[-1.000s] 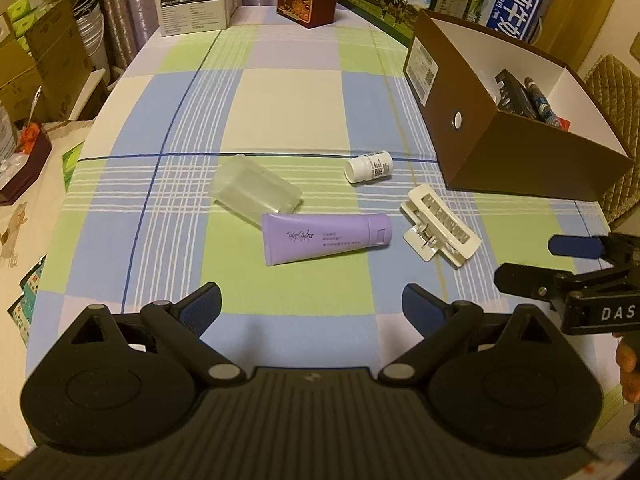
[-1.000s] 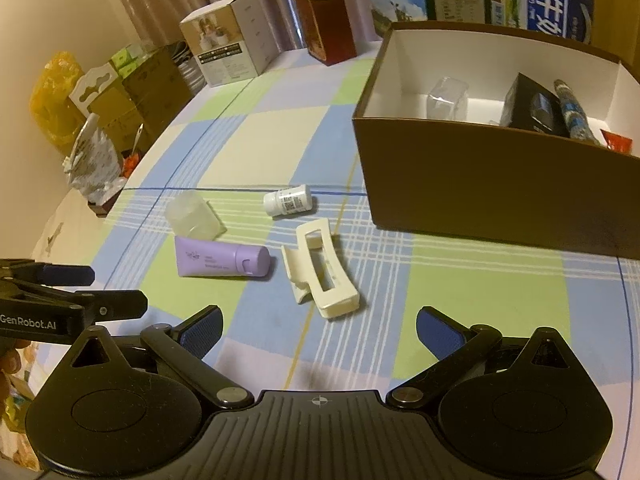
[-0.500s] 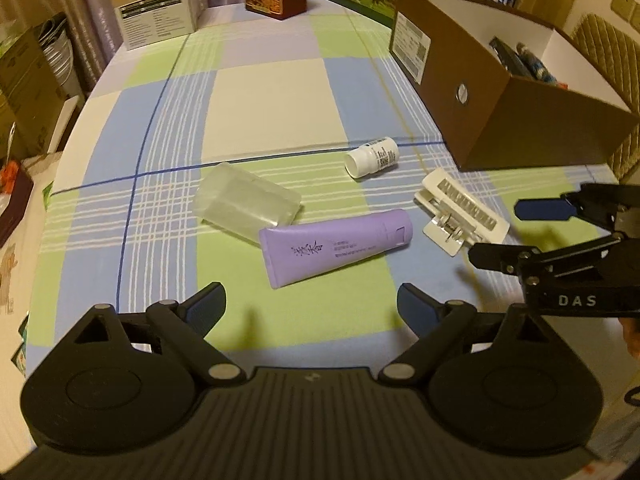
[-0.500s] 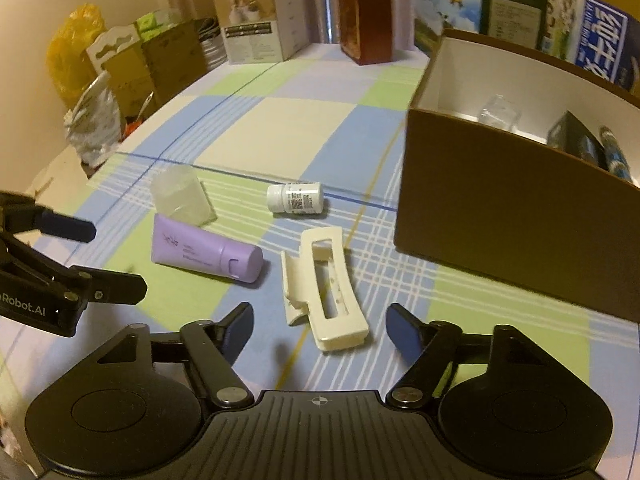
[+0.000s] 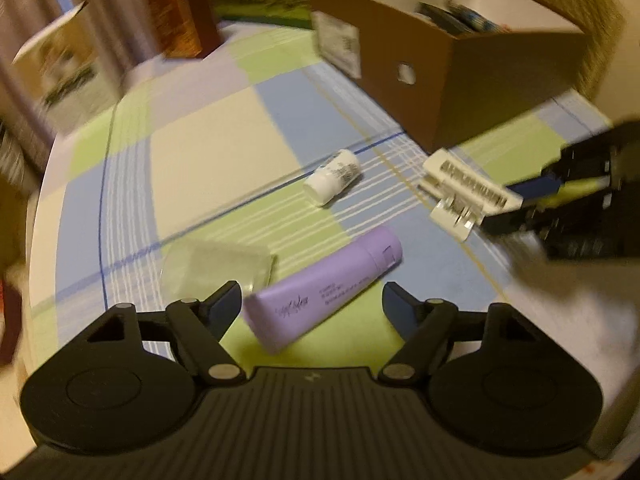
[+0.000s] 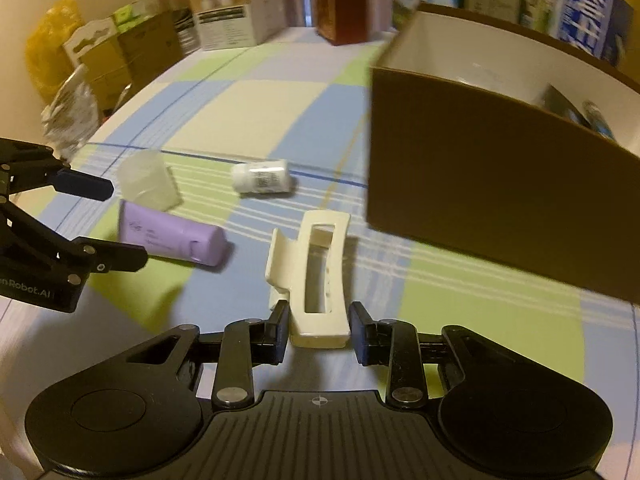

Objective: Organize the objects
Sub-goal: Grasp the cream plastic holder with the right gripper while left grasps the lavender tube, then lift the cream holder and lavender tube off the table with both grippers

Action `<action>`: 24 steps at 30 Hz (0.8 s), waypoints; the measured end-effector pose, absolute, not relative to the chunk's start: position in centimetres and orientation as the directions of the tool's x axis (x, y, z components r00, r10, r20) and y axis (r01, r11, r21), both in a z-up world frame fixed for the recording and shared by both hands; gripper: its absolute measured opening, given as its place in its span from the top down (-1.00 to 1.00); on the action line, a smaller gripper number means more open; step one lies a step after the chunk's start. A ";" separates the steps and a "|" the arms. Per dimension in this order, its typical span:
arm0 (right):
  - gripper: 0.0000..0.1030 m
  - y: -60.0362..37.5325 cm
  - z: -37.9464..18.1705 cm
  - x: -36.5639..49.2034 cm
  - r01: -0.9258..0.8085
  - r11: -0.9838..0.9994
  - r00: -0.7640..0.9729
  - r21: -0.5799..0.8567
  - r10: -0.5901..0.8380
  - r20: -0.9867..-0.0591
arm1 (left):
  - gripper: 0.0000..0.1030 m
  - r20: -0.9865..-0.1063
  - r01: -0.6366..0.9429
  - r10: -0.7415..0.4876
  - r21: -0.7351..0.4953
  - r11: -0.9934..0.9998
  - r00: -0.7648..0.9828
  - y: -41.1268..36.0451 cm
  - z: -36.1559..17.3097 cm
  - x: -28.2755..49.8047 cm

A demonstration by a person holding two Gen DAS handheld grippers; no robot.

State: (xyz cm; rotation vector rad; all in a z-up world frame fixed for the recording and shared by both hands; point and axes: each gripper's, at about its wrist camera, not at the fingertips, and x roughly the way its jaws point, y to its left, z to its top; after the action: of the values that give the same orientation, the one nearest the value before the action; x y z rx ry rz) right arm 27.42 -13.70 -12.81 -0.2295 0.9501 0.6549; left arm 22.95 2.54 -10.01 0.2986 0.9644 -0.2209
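In the left wrist view, the left gripper [image 5: 312,300] stands wide open and empty, its jaws straddling the flat end of the lilac plastic squeeze tube [image 5: 324,290], a stance that suits a sideways grasp across the tube's width. The tube lies on the checked blue-and-green tablecloth [image 5: 208,152], well short of the open brown cardboard box [image 5: 472,68]; a clear plastic cup [image 5: 216,266] on its side touches the tube's flat end, and a small white pill bottle [image 5: 334,176] lies between tube and box. In the right wrist view, the right gripper [image 6: 319,330] is narrowed to a small gap, its pads flanking the near end of the cream plastic hair claw [image 6: 310,272]; contact cannot be confirmed, and the claw rests on the cloth. The claw lies just in front of the box wall, presumably so that the transfer into the box is short.
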 end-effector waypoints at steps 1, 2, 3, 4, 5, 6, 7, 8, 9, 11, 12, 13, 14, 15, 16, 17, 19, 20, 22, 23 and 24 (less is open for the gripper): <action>0.44 -14.3 -12.7 27.4 -0.598 0.795 0.412 0.098 0.410 -0.814 | -0.45 -0.829 0.351 -0.058 0.171 0.921 0.556 2.3 -10.2 23.0; 0.44 -14.8 -12.7 27.4 -0.585 0.805 0.418 0.098 0.402 -0.815 | -0.41 -0.827 0.381 -0.064 0.187 0.906 0.558 2.0 -10.4 23.0; 0.44 -15.4 -12.6 27.4 -0.571 0.815 0.423 0.097 0.393 -0.816 | -0.39 -0.826 0.411 -0.074 0.199 0.890 0.559 1.8 -10.6 23.1; 0.44 -15.9 -12.5 27.3 -0.558 0.824 0.427 0.097 0.386 -0.818 | -0.32 -0.827 0.436 -0.081 0.207 0.876 0.556 1.6 -10.9 23.2; 0.44 -16.6 -12.4 27.3 -0.542 0.834 0.433 0.097 0.376 -0.819 | -0.26 -0.831 0.456 -0.083 0.215 0.864 0.550 1.4 -11.2 23.5; 0.44 -17.0 -12.3 27.2 -0.530 0.843 0.437 0.096 0.368 -0.820 | -0.23 -0.836 0.473 -0.082 0.223 0.852 0.542 1.3 -11.5 23.7; 0.44 -17.4 -12.3 27.1 -0.518 0.850 0.442 0.095 0.361 -0.821 | -0.12 -0.842 0.487 -0.079 0.230 0.842 0.534 1.1 -11.9 24.0; 0.44 -17.9 -12.2 27.0 -0.505 0.857 0.445 0.096 0.355 -0.822 | 0.00 -0.845 0.497 -0.077 0.235 0.835 0.529 1.0 -12.2 24.2; 0.44 -18.3 -12.1 26.9 -0.493 0.864 0.449 0.097 0.348 -0.823 | 0.08 -0.849 0.503 -0.071 0.241 0.830 0.523 0.8 -12.5 24.4; 0.44 -18.9 -12.1 26.9 -0.474 0.875 0.454 0.097 0.337 -0.825 | 0.30 -0.856 0.505 -0.083 0.221 0.834 0.511 0.9 -12.8 24.8; 0.44 -19.3 -12.0 26.8 -0.465 0.880 0.457 0.096 0.331 -0.826 | 0.34 -0.861 0.498 -0.088 0.204 0.843 0.502 1.0 -12.8 25.0; 0.44 -19.6 -12.0 26.7 -0.458 0.884 0.459 0.095 0.327 -0.826 | 0.41 -0.865 0.486 -0.092 0.186 0.854 0.493 1.1 -12.7 25.3; 0.44 -19.9 -12.0 26.7 -0.451 0.887 0.460 0.097 0.324 -0.826 | 0.42 -0.870 0.469 -0.096 0.165 0.868 0.483 1.1 -12.7 25.4; 0.44 -20.1 -11.9 26.6 -0.445 0.890 0.461 0.099 0.322 -0.827 | 0.43 -0.875 0.441 -0.102 0.135 0.887 0.473 1.3 -12.7 25.6; 0.44 -20.3 -11.9 26.6 -0.440 0.892 0.462 0.100 0.320 -0.827 | 0.43 -0.880 0.409 -0.109 0.103 0.907 0.462 1.4 -12.6 25.8; 0.44 -20.4 -11.8 26.5 -0.437 0.894 0.462 0.101 0.319 -0.827 | 0.43 -0.885 0.378 -0.122 0.064 0.923 0.448 1.6 -12.6 25.9; 0.43 -20.5 -11.8 26.4 -0.437 0.894 0.463 0.097 0.316 -0.828 | 0.43 -0.890 0.303 -0.157 -0.023 0.953 0.427 1.9 -12.4 25.8; 0.43 -20.5 -11.8 26.3 -0.439 0.894 0.463 0.094 0.315 -0.828 | 0.43 -0.891 0.272 -0.176 -0.062 0.960 0.418 2.0 -12.4 25.5; 0.43 -20.5 -11.7 26.1 -0.446 0.890 0.462 0.092 0.317 -0.828 | 0.43 -0.893 0.222 -0.199 -0.116 0.968 0.403 2.0 -12.4 24.8; 0.43 -20.4 -11.8 26.1 -0.448 0.889 0.462 0.090 0.316 -0.828 | 0.43 -0.896 0.206 -0.198 -0.123 0.971 0.398 1.8 -12.4 24.4; 0.43 -20.4 -11.8 26.1 -0.452 0.888 0.463 0.085 0.315 -0.829 | 0.43 -0.899 0.194 -0.189 -0.119 0.974 0.395 1.5 -12.3 23.9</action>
State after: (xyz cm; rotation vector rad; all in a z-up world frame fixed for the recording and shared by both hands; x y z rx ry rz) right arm 26.08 -20.39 -11.78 -0.1545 0.9826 0.4730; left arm 23.86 1.45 -12.31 0.0057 1.1388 -0.2428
